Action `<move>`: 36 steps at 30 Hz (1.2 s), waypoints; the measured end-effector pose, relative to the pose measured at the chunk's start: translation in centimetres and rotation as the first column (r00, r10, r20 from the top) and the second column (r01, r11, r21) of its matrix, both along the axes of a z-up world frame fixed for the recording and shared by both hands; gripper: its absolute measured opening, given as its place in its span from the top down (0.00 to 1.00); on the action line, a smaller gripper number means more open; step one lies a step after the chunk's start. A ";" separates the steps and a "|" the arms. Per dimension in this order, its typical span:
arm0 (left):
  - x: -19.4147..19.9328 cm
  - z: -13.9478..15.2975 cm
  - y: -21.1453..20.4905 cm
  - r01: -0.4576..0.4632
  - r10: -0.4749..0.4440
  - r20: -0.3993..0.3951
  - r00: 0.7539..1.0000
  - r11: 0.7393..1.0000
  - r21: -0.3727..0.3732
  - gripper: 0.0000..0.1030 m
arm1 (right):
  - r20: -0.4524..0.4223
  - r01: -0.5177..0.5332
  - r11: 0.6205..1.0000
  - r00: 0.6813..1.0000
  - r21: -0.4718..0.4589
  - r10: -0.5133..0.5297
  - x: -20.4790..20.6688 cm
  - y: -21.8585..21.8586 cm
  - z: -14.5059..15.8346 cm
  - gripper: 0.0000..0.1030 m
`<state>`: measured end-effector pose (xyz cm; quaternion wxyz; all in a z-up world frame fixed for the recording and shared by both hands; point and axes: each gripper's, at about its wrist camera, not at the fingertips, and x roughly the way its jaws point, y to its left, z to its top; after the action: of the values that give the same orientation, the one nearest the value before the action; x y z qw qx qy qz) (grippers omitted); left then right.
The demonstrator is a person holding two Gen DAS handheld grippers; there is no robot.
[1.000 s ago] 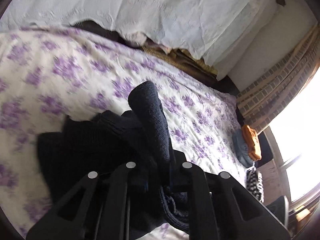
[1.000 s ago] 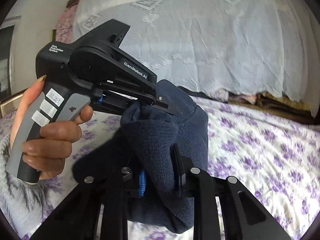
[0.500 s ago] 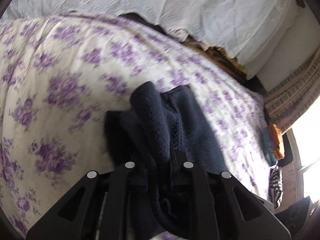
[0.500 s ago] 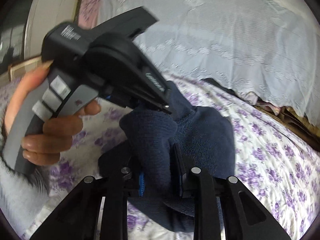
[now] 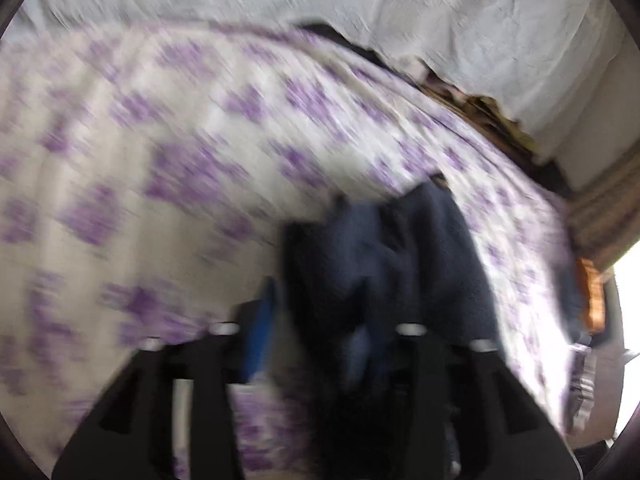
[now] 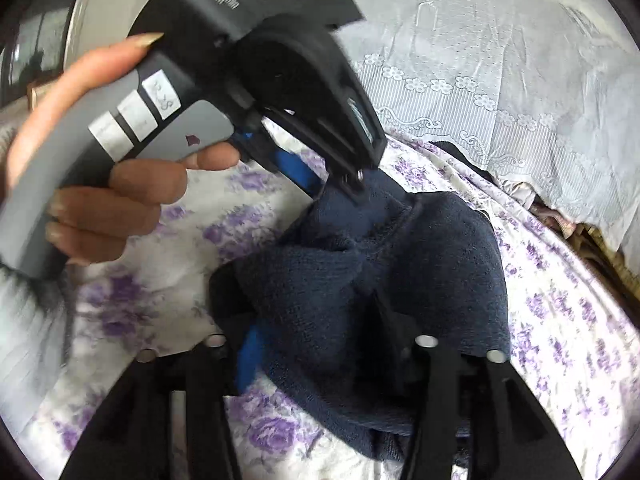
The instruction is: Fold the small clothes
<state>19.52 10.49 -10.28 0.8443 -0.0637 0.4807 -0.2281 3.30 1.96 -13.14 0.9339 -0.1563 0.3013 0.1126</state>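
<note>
Navy knitted garment (image 6: 404,276) lies bunched on the purple-flowered bedsheet (image 6: 568,312), folded over on itself into a thick heap with a ridged fold running across its top. In the left wrist view, which is badly blurred, the same garment (image 5: 384,264) shows as a dark blue mound on the sheet (image 5: 168,168).

Around it: a white lace-patterned cover (image 6: 500,60) hangs behind the bed, with a strip of brownish folded cloth (image 5: 492,112) wedged at its foot. At the far right of the left wrist view there is a striped curtain (image 5: 608,216) and something orange (image 5: 592,296), too blurred to name.

Right gripper (image 6: 320,344) has its jaws opening; the garment sits between the fingers, and the blue pad (image 6: 250,354) of the left-hand finger appears to stand clear of the knit. Left gripper (image 6: 340,182) reaches down from the upper left of the right wrist view, held by the person's hand (image 6: 116,188); its tips meet the top fold of the garment. In its own view the left gripper (image 5: 332,320) is also opening, with the cloth between the fingers and a gap beside the blue pad (image 5: 260,320).
</note>
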 end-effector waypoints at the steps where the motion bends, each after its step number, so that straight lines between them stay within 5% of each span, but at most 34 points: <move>1: -0.3 0.6 0.1 -0.016 0.016 0.020 1.000 1.000 0.010 0.48 | -0.004 -0.009 1.000 1.000 0.026 0.009 -0.2 -0.2 0.2 0.34; 9: -3.9 5.1 -2.9 0.098 -0.094 0.156 0.983 0.995 -0.019 0.40 | 0.055 -0.054 0.988 0.997 0.144 0.047 -4.1 -3.9 2.9 0.34; 14: -2.5 1.6 -4.9 0.125 -0.123 0.059 0.991 0.992 -0.026 0.38 | 0.066 0.051 0.979 0.996 0.196 -0.065 -3.5 -8.2 4.2 0.41; 16: -1.6 -0.5 -5.0 0.114 -0.114 0.010 0.993 0.993 -0.008 0.38 | 0.019 0.116 0.949 0.992 0.292 -0.127 -1.5 -10.5 5.0 0.56; 19: -1.3 -1.5 -5.1 0.130 -0.130 0.012 0.991 0.991 0.014 0.38 | -0.071 0.163 0.900 0.987 0.405 -0.147 2.7 -12.4 5.5 0.64; 27: -1.5 -1.9 -5.5 0.163 -0.166 0.040 0.985 0.985 0.061 0.37 | -0.299 0.316 0.848 0.933 0.425 -0.197 11.7 -12.9 0.0 0.63; 32: -2.9 -2.0 -7.8 0.171 -0.203 0.126 0.971 0.959 0.226 0.33 | -0.294 0.325 0.818 0.935 0.475 -0.201 10.5 -14.0 -0.6 0.61; 36: -2.4 -1.8 -6.6 0.169 -0.187 0.104 0.977 0.973 0.160 0.33 | -0.189 0.291 0.844 0.955 0.451 -0.228 6.9 -13.5 1.3 0.59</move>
<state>17.14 3.88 -12.07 0.8498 0.0569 0.4494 -0.2695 10.16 -11.58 -11.82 0.9288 0.1267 0.3420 0.0652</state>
